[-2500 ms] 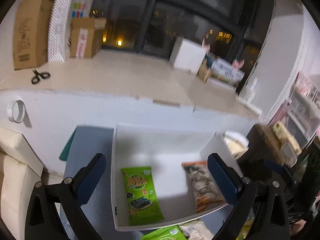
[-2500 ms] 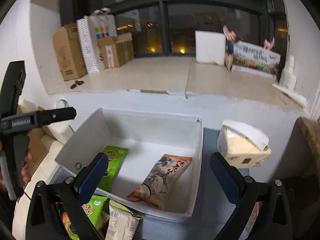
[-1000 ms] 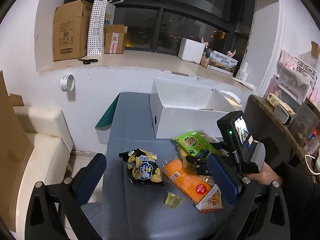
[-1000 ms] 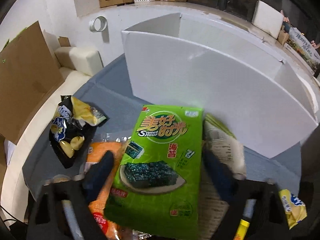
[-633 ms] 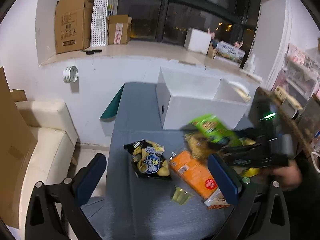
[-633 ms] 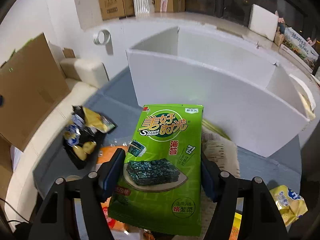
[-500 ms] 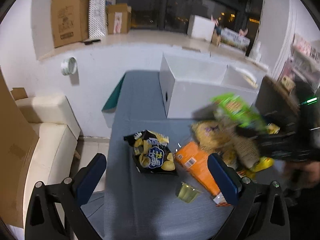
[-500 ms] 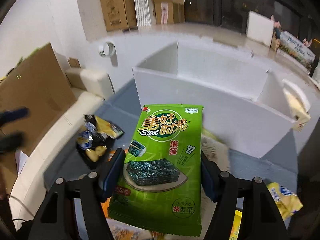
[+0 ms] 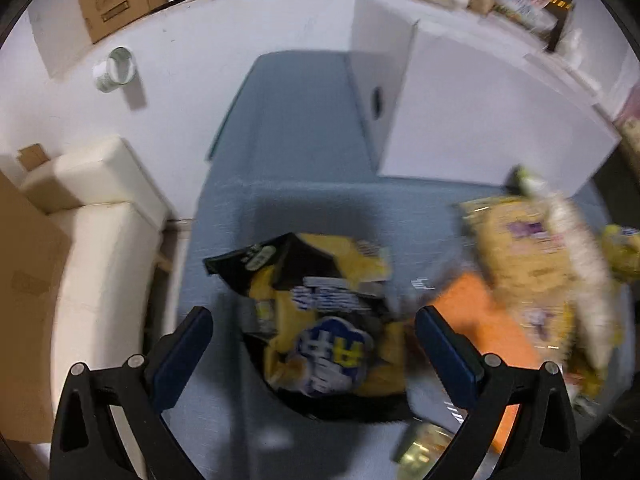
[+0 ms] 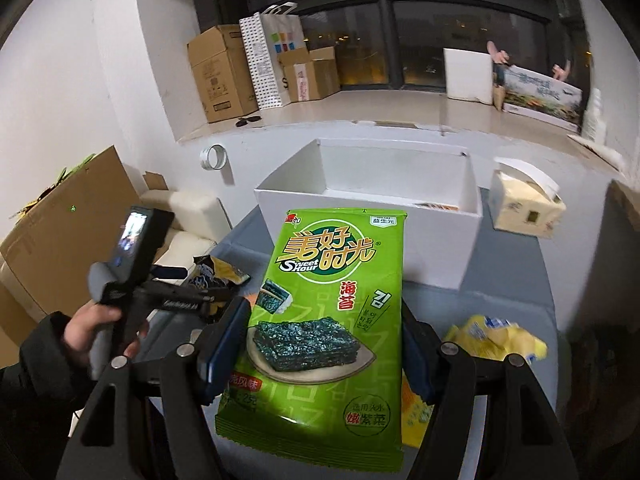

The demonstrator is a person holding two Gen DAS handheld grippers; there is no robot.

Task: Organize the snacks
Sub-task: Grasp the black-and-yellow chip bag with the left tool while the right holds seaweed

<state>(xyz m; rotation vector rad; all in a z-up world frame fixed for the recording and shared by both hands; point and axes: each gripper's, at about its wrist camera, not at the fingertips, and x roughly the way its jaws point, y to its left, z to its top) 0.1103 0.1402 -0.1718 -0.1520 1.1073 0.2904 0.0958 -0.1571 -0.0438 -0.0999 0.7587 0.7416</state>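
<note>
My right gripper [image 10: 320, 350] is shut on a green seaweed pack [image 10: 328, 320], its pads pressing the pack's two long edges. The pack hangs above the table in front of the white box [image 10: 440, 248], whose open top shows. My left gripper [image 9: 312, 326] is open and points steeply down over a black-and-yellow chips bag [image 9: 328, 264]; the bag lies on the blue-grey table [image 9: 304, 128] between the fingers, which stand apart from it. In the right wrist view a hand [image 10: 100, 332] holds that left gripper above the chips bag [image 10: 216, 270].
An orange pack [image 9: 476, 320], a beige-yellow pack [image 9: 528, 248] and a small green cup [image 9: 424, 448] lie right of the chips. A yellow bag [image 10: 496, 336] lies at the right, a tissue box [image 10: 524, 208] beside the white box. A cream sofa [image 9: 100, 240] borders the table's left edge.
My left gripper has dropped and tipped down onto the chips bag. My right gripper has lifted the seaweed pack off the pile and carried it higher, so the box's open top now shows.
</note>
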